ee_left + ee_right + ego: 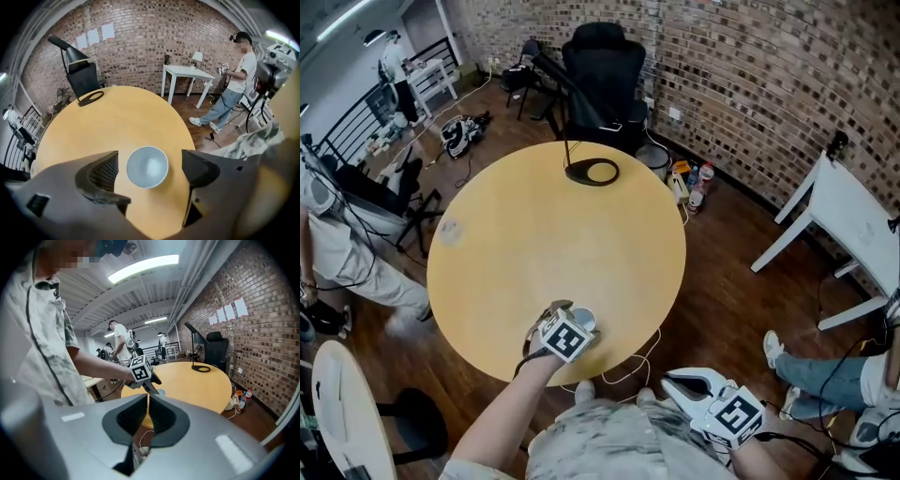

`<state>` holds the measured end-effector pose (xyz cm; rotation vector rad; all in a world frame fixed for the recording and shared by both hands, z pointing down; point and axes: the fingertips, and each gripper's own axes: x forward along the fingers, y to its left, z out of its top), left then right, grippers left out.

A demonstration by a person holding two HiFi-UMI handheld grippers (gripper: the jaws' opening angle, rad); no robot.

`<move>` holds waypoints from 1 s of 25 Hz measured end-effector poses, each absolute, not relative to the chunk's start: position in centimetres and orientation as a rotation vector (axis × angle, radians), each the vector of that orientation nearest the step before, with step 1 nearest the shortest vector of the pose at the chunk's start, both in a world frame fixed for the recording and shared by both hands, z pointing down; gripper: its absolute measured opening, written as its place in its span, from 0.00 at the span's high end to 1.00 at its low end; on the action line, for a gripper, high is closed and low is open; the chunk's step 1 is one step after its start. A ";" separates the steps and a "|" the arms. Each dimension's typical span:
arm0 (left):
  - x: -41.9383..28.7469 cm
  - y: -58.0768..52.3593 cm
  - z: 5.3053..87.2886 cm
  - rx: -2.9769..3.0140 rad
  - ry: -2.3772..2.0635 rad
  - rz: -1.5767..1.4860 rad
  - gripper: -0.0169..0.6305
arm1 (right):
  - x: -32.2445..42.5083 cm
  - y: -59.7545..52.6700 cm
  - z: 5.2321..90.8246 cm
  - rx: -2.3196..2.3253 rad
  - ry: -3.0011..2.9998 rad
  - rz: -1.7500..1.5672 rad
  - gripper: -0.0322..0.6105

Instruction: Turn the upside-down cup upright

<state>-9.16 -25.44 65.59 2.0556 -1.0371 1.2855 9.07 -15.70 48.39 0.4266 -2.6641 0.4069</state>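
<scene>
Patterned shirt (600, 441) fills the bottom of the head view, and a bare forearm reaches up from it to the left claw (572, 317), which hangs over the near edge of the round yellow counter (544, 234), pointing steeply down. Its jaws stand wide apart, one on each side of the cup (147, 166) with yellow counter showing between pads and cup, so nothing is gripped. The cup sits on the counter close to the near rim and shows as a pale blue-grey disc with a thin light rim; whether that is mouth or base I cannot tell. In the head view the claw's marker cube covers most of it. At lower right of that view the right claw (680, 382) is off the counter, beside the shirt, its jaws together on nothing. At the counter's far edge lies a black ring base (592, 172) with a thin stalk, well apart from the cup, and a black chair (605, 75) stands behind it against the brick wall. Bottles (694, 187) stand on the wooden floor at the counter's upper right, a white table (853, 220) at the right edge, and a white cable (628, 370) trails below the near rim. One person (337, 253) stands at the left edge; jeans legs (820, 375) show at lower right.
</scene>
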 end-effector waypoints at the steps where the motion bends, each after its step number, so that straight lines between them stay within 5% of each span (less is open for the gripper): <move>1: -9.1 -25.5 66.2 2.054 -0.997 1.312 0.32 | 8.9 -15.7 48.4 0.444 -2.661 0.411 0.93; 12: -8.5 -26.5 69.8 2.088 -0.831 1.412 0.38 | 10.1 -15.7 49.3 0.603 -2.603 0.494 0.93; 25: -12.6 -23.3 69.6 2.276 -0.925 1.034 0.40 | 5.8 -15.3 50.0 0.542 -2.562 0.426 0.94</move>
